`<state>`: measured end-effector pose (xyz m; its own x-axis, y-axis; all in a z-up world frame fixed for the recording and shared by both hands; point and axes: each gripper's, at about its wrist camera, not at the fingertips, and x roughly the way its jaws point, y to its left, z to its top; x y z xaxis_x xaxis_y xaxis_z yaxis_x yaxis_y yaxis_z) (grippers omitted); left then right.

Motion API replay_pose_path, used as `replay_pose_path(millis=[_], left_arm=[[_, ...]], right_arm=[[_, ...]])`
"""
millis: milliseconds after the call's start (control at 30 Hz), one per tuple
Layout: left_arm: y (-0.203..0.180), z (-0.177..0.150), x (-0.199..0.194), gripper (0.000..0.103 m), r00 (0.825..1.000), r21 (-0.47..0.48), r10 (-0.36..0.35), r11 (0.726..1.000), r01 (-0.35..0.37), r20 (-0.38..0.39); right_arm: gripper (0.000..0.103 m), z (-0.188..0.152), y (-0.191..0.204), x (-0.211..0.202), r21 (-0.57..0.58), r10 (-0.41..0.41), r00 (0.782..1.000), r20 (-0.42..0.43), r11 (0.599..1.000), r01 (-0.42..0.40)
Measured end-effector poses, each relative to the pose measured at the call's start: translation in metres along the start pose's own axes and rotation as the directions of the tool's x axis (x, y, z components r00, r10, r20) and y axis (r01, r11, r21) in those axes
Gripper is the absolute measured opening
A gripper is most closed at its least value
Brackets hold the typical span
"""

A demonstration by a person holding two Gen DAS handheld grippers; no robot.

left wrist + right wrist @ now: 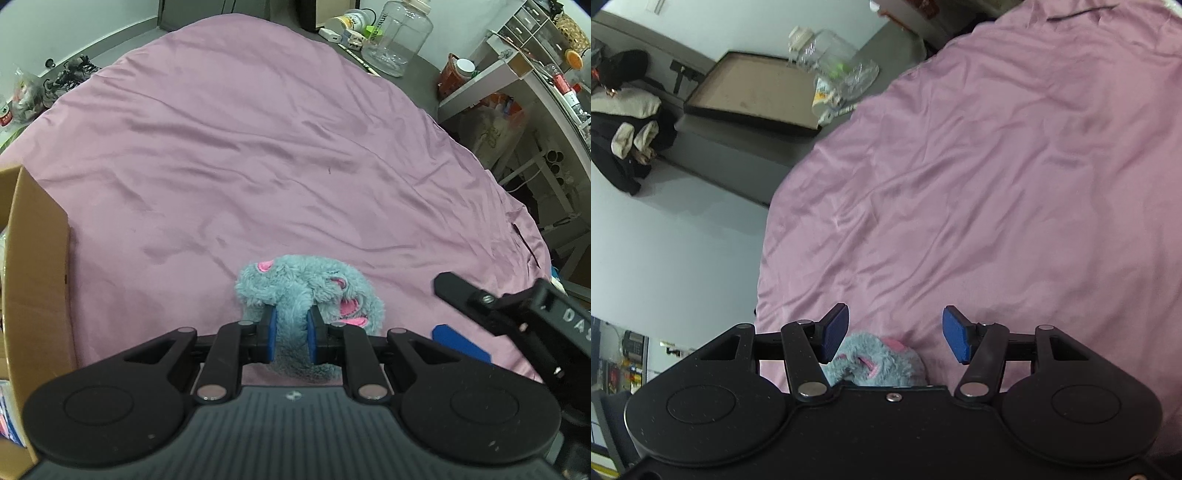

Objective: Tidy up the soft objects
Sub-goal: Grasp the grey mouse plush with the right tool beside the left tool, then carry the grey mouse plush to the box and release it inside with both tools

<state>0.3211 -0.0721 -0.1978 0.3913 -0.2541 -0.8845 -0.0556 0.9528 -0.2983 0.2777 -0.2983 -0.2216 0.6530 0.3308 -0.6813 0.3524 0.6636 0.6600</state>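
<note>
A grey-blue plush toy (306,291) with pink ears and mouth hangs over the pink bedsheet (258,147). My left gripper (290,332) is shut on a furry limb of it, the blue pads squeezing the fur from both sides. My right gripper (448,306) shows at the right edge of the left wrist view, close beside the toy. In the right wrist view, my right gripper (894,338) stands open, its blue pads well apart. The plush toy (879,363) lies just below and behind the pads, untouched by them.
A cardboard box (33,280) stands at the left edge of the bed. A big clear jug (399,37) and clutter lie on the floor past the bed's far edge. White shelves (517,74) stand at the right. A flat framed board (753,92) lies on the floor.
</note>
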Motion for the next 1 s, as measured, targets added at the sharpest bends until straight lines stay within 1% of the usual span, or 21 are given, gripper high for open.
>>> replay_pose_path(millis=[100, 333, 367, 433, 533, 600, 667, 700, 800, 833, 900, 1000], left_arm=[[0.003, 0.002, 0.002, 0.016, 1.000, -0.009, 0.004, 1.000, -0.004, -0.001], [0.006, 0.006, 0.005, 0.017, 1.000, -0.020, 0.005, 1.000, -0.005, -0.005], [0.007, 0.007, 0.006, 0.017, 1.000, -0.025, 0.006, 1.000, -0.006, -0.006], [0.008, 0.008, 0.005, 0.017, 1.000, -0.035, 0.007, 0.999, -0.008, -0.005], [0.009, 0.009, 0.006, 0.019, 1.000, -0.054, 0.025, 0.998, -0.025, -0.004], [0.009, 0.010, 0.007, 0.019, 1.000, -0.060, 0.028, 0.998, -0.028, -0.004], [0.009, 0.009, 0.009, 0.019, 0.999, -0.068, 0.035, 0.997, -0.035, 0.004], [0.009, 0.007, 0.010, 0.019, 0.999, -0.072, 0.032, 0.997, -0.031, 0.011], [0.009, 0.003, 0.007, 0.018, 0.999, -0.076, 0.021, 0.997, -0.019, 0.034], [0.008, 0.001, 0.005, 0.018, 0.999, -0.076, 0.022, 0.997, -0.019, 0.041], [0.008, -0.002, 0.001, 0.016, 0.999, -0.075, 0.019, 0.997, -0.016, 0.048], [0.009, -0.004, -0.010, 0.015, 0.998, -0.069, 0.005, 0.998, -0.002, 0.058]], right_arm=[[0.057, -0.004, 0.004, 0.011, -0.018, 0.001, 0.999, -0.034, 1.000, -0.002], [0.056, -0.010, 0.005, 0.034, -0.017, -0.009, 0.996, -0.092, 1.000, 0.007], [0.052, -0.011, 0.005, 0.039, -0.021, -0.017, 0.994, -0.104, 1.000, 0.014], [0.048, -0.013, 0.005, 0.046, -0.025, -0.026, 0.992, -0.126, 0.999, 0.023], [0.046, -0.016, 0.005, 0.053, -0.031, -0.038, 0.989, -0.139, 0.999, 0.034], [0.043, -0.017, 0.005, 0.055, -0.034, -0.039, 0.989, -0.143, 0.999, 0.035], [0.026, -0.019, 0.006, 0.053, -0.039, -0.016, 0.988, -0.153, 0.999, 0.010], [0.023, -0.019, 0.007, 0.052, -0.040, -0.004, 0.987, -0.160, 0.999, -0.002], [0.018, -0.022, 0.008, 0.048, -0.051, -0.007, 0.987, -0.160, 0.999, -0.001], [0.017, -0.022, 0.007, 0.046, -0.038, -0.002, 0.987, -0.162, 0.999, -0.005], [0.017, -0.023, 0.007, 0.041, -0.027, 0.008, 0.986, -0.167, 1.000, -0.013], [0.016, -0.027, 0.010, 0.032, -0.040, 0.005, 0.988, -0.153, 0.999, -0.011]])
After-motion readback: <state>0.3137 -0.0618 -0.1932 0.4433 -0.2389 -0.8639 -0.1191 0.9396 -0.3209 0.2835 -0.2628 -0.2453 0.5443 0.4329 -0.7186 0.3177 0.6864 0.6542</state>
